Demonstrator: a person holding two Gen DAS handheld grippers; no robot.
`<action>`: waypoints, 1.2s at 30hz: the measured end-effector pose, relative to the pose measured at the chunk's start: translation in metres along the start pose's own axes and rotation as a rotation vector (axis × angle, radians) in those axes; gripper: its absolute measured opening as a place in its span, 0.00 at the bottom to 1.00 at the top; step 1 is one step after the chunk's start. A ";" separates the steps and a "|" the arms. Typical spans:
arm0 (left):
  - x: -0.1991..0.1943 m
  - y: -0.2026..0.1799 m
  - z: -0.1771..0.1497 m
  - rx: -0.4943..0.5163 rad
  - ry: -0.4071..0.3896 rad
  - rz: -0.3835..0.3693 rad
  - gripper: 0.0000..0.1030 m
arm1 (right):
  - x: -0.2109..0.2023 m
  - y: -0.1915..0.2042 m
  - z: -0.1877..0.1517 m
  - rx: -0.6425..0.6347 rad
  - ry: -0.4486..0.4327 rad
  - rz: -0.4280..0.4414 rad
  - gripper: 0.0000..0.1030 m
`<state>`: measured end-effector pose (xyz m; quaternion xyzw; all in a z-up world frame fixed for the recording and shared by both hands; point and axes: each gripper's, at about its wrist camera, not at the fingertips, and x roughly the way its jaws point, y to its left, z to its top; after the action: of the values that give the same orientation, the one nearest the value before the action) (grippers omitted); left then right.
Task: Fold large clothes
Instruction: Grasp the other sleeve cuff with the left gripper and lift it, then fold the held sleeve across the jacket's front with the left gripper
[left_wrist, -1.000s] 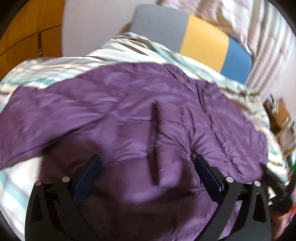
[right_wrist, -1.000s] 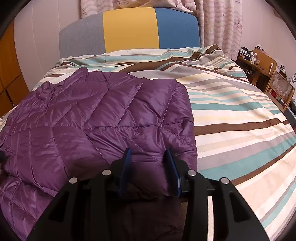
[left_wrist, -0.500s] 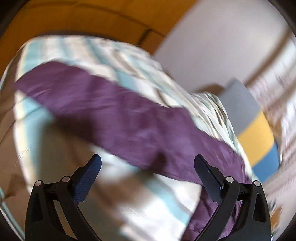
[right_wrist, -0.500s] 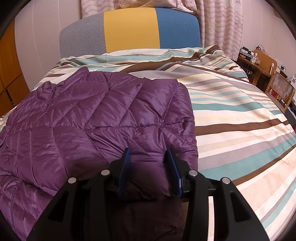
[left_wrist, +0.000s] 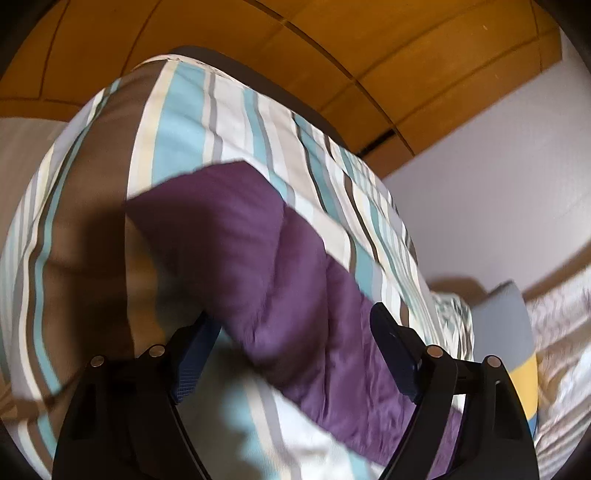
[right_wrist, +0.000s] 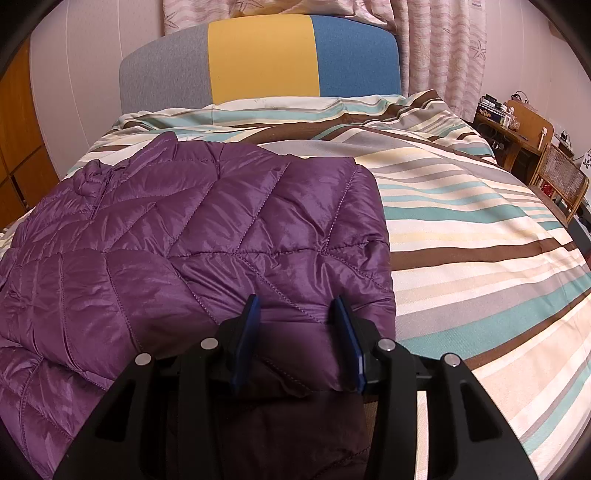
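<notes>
1. Right gripper (right_wrist: 297, 314): fingers partly closed, jaws on either side of a puffed fold at the near hem of the purple quilted jacket (right_wrist: 207, 236); whether they truly pinch it cannot be told.
2. Left gripper (left_wrist: 291, 332): jaws spread wide, holding nothing; the jacket's sleeve (left_wrist: 258, 266) lies between and beyond the fingers, seemingly untouched. The view is blurred.
3. Location: the jacket lies on the striped bedspread (right_wrist: 461, 229), on its left half, collar toward the headboard (right_wrist: 262, 62).
4. Progress (judgement): early. One side appears folded over the body; the outstretched sleeve and the final lengthwise folds remain.
5. Count: two grippers, one jacket, one sleeve visible, one bed.
</notes>
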<state>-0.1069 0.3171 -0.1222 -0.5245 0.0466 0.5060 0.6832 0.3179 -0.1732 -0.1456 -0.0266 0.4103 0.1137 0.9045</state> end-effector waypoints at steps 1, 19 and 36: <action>0.002 0.003 0.004 -0.025 -0.010 0.009 0.75 | 0.000 0.000 0.000 0.001 0.000 0.001 0.41; -0.046 -0.065 -0.015 0.238 -0.164 -0.055 0.09 | 0.000 0.000 0.000 0.001 0.000 0.002 0.41; -0.082 -0.199 -0.171 0.717 -0.041 -0.393 0.06 | -0.001 -0.003 0.001 0.004 -0.003 0.025 0.45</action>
<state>0.0810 0.1462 -0.0167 -0.2419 0.1051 0.3282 0.9070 0.3186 -0.1757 -0.1449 -0.0194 0.4094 0.1241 0.9037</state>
